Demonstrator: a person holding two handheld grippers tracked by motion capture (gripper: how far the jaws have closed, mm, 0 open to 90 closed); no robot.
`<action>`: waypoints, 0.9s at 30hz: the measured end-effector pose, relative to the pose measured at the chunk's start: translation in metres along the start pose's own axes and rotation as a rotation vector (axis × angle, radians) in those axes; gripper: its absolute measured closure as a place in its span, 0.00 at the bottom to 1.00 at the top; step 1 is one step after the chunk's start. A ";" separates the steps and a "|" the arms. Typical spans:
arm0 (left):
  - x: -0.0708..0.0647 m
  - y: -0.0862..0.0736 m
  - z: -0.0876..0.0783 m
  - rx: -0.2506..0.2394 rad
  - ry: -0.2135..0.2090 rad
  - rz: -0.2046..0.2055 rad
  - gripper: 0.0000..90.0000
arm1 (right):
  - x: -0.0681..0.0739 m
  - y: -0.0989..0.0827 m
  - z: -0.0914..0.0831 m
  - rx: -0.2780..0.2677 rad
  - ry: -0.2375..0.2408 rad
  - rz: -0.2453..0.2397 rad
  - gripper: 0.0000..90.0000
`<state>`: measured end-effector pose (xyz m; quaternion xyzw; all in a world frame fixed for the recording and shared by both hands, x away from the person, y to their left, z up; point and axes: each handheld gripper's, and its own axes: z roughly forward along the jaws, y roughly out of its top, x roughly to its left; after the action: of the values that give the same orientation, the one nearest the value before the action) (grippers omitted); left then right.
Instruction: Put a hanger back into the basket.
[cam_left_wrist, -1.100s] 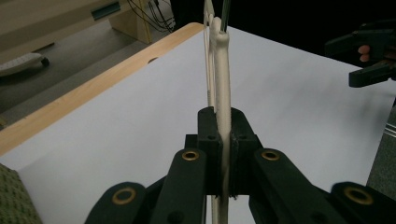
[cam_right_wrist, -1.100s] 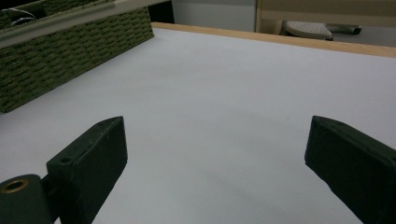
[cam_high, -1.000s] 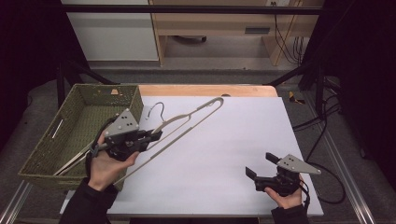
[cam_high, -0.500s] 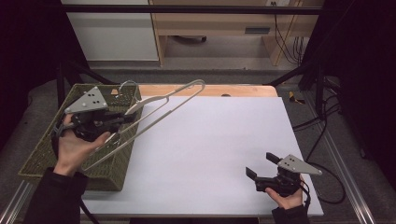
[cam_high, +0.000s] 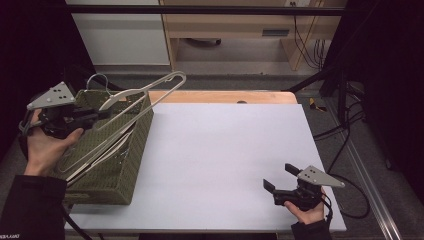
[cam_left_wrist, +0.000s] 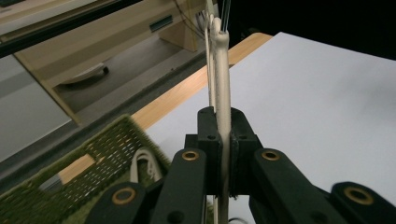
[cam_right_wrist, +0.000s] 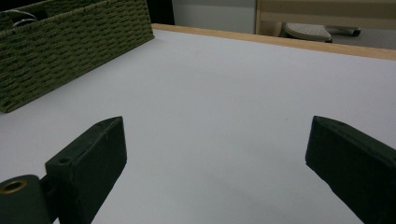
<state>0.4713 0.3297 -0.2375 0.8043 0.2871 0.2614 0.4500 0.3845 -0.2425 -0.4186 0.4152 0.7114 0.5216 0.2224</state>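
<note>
At the near right edge of the table (cam_high: 225, 150) we logged the right gripper (cam_high: 281, 179), jaws released and empty. Farther left, the left gripper (cam_high: 95, 116) had carried the cream hanger (cam_high: 145, 92), clamped by its arm, off the white sheet to above the green woven basket (cam_high: 127, 165); lowering seemed next. Inside lay more pale hangers (cam_high: 107, 147).

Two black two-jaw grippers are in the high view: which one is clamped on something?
The left gripper, over the green woven basket, is shut on the cream plastic clothes hanger. The right gripper stands open above the white table, holding nothing.
</note>
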 end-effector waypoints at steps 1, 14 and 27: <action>0.004 -0.003 0.000 0.002 0.008 -0.005 0.95 | 0.000 0.000 0.000 0.000 0.000 0.000 0.07; 0.042 -0.045 -0.002 0.089 0.106 -0.003 0.95 | -0.001 -0.001 0.001 0.005 -0.001 0.003 0.07; 0.060 -0.081 -0.002 0.187 0.199 0.019 0.95 | -0.001 -0.001 0.002 0.006 0.001 0.005 0.07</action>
<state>0.4934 0.4071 -0.2976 0.8155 0.3456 0.3164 0.3397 0.3856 -0.2422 -0.4207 0.4174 0.7119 0.5204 0.2194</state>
